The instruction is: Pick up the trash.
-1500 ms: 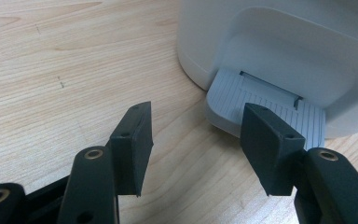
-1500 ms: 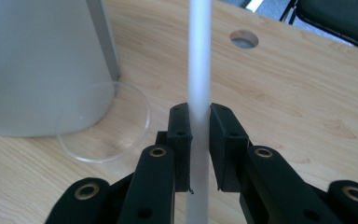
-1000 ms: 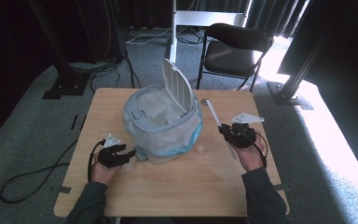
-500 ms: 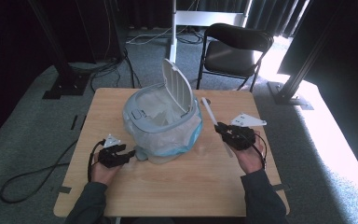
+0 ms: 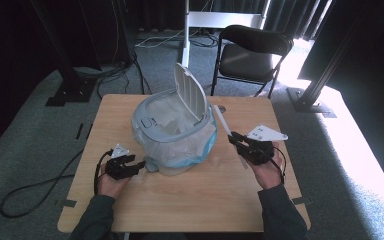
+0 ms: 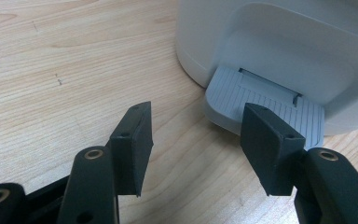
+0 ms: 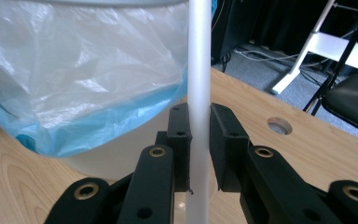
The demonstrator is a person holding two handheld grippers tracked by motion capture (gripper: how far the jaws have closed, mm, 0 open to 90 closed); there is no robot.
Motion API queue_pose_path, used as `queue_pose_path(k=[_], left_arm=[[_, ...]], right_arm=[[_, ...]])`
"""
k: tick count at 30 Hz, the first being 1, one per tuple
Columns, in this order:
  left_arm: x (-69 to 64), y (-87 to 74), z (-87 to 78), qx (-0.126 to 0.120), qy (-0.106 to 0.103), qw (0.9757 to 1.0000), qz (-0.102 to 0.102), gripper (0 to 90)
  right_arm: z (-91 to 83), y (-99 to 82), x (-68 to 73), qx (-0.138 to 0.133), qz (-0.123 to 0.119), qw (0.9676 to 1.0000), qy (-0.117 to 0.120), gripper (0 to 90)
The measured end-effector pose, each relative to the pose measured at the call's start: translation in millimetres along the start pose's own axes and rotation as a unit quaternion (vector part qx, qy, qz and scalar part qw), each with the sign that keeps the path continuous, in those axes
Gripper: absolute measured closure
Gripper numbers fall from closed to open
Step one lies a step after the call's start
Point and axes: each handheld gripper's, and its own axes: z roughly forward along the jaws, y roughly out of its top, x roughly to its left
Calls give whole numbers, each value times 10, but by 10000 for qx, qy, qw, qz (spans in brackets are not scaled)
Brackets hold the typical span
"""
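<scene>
Table (image 5: 190, 200) is pale wood-grain, smooth, matt, lightly scuffed. Bin (image 6: 279, 51) is smooth matt light-grey plastic with a ribbed pedal (image 6: 261, 105), lined with a thin glossy crinkled clear bag (image 7: 74, 70) over a blue film; the white strip (image 7: 199, 93) looks like smooth matt plastic. Both grippers' jaws are matt black plastic with brass-looking rivets; the chair (image 5: 252, 52) has a dark cushioned seat on a metal frame.

In the right gripper view the white stick (image 7: 199, 70) runs past the top and bottom edges so neither end shows, the bag-lined bin (image 7: 74, 84) is cut off at top and left, and in the left gripper view the bin's pedal (image 6: 265, 105) lies partly behind one tong.
</scene>
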Motion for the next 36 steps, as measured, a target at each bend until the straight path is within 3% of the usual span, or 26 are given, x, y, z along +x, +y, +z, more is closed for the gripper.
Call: queue_pose_path(k=[27, 36], left_arm=[[2, -2, 1, 3, -5, 10000, -8, 441], [3, -1, 0, 7, -7, 10000, 2, 441]], right_arm=[[-202, -24, 230, -352, -320, 9982, 358, 788], [-60, -21, 300, -177, -470, 9974, 514, 788]])
